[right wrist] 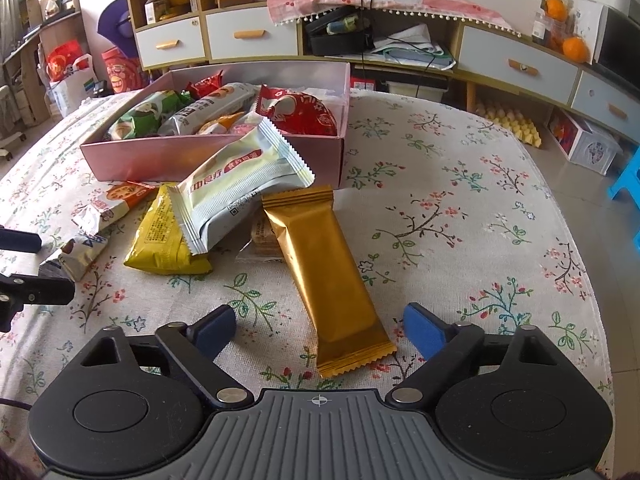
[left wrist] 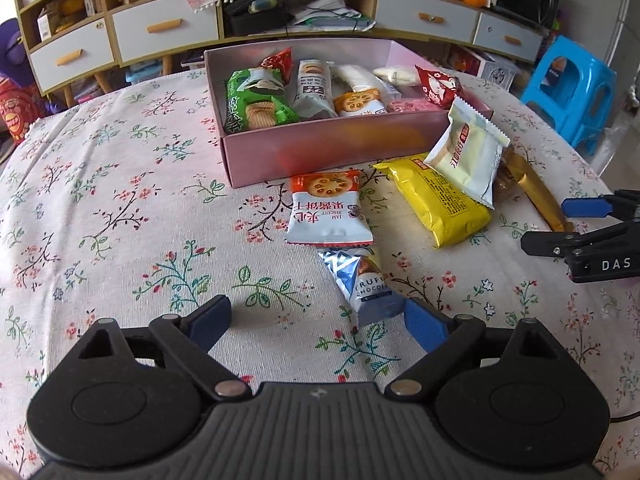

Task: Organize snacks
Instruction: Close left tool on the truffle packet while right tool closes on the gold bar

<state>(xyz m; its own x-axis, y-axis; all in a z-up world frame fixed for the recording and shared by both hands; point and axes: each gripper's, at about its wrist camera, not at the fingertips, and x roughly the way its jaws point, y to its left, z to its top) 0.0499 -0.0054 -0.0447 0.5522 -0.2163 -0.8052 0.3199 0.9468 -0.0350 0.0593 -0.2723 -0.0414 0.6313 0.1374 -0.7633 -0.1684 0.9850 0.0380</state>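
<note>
A pink box holds several snack packets. Loose on the floral tablecloth lie a blue truffle chocolate packet, an orange jam biscuit packet, a yellow packet, a pale green packet leaning on the box, and a gold bar. My left gripper is open, with the blue packet's near end by its right finger. My right gripper is open around the gold bar's near end.
A clear packet of biscuits lies under the gold bar. A cabinet with drawers stands behind the table. A blue plastic stool stands at the right. The table edge curves away on the right.
</note>
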